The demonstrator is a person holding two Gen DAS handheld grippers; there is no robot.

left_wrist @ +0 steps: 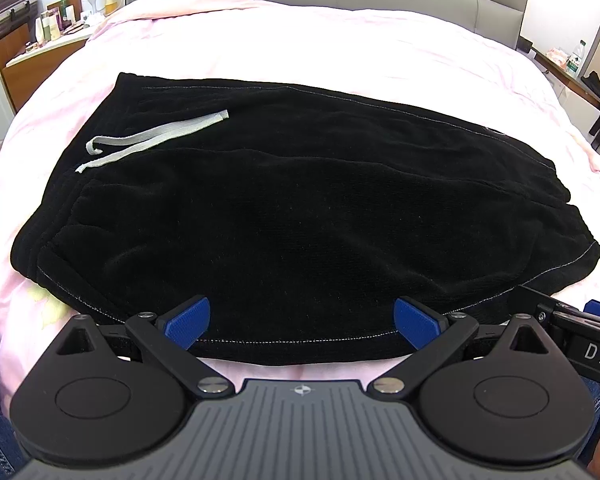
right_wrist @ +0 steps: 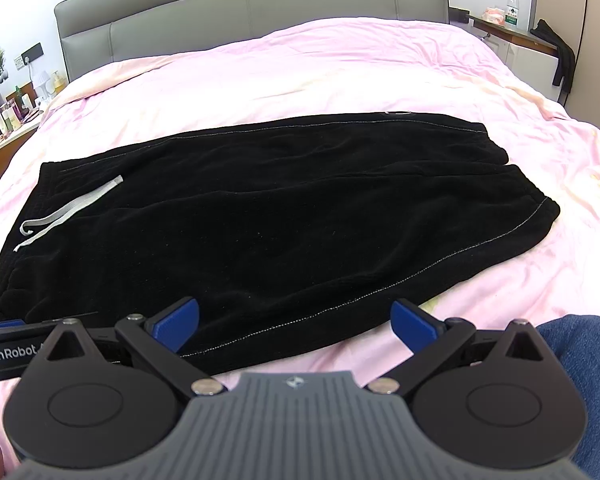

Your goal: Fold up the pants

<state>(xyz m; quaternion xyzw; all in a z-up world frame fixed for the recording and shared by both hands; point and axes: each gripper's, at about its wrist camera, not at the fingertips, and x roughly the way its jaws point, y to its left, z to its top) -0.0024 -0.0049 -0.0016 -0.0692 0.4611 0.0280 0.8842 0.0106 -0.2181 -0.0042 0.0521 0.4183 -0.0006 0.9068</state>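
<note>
Black velvety pants (left_wrist: 284, 208), pink bedsheet (left_wrist: 340, 44)

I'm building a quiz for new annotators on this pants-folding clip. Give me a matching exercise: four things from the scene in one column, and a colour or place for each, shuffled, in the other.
Things:
1. pants
2. drawstring
3. bedspread
4. water bottle

Descriptions:
A. pink, covers the bed
B. on the side shelf to the right of the headboard
C. black, spread flat on the bed
D. light grey, lying on the waistband end

Pairs: 1-C, 2-D, 3-A, 4-B
</note>
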